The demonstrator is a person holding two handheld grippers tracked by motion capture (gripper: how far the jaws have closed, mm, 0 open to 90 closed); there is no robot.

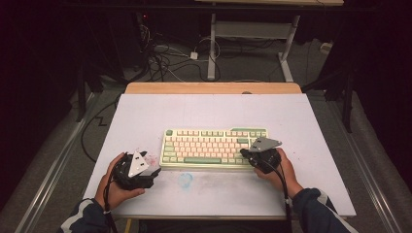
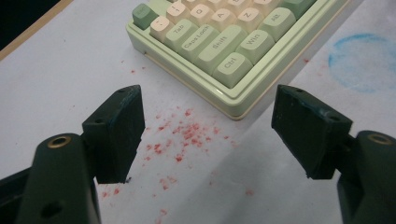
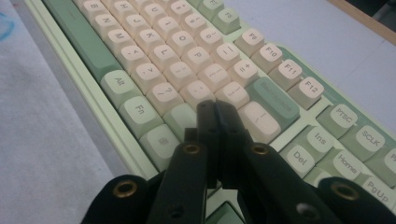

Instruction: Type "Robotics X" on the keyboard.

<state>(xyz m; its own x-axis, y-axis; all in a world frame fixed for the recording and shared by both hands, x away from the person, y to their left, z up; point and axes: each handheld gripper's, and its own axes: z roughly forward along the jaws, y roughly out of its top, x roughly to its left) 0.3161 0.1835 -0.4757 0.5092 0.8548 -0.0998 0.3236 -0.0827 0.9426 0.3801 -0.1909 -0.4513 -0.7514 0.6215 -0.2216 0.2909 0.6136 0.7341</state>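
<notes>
The work surface is a white board (image 1: 301,126) laid on a wooden table (image 1: 214,88) whose bare edge shows along the far side. Beyond it lies a grey floor with loose cables (image 1: 160,60) and the white legs of a second desk (image 1: 252,34); the room's sides are dark.

The keyboard (image 1: 214,147), green and cream, lies flat at the middle of the board. The right gripper (image 3: 215,109) is clenched, jaws pressed together with nothing between them, tips poised over the keys at the keyboard's right end, near Enter and Backspace. The left gripper (image 2: 205,135) is released, jaws spread wide and empty, just short of the keyboard's left front corner by the Ctrl key.

Red specks (image 2: 182,135) stain the board between the left jaws; a blue ring stain (image 2: 362,60) lies to their right, in front of the keyboard. Bare board extends beyond the keyboard and on either side of both grippers.
</notes>
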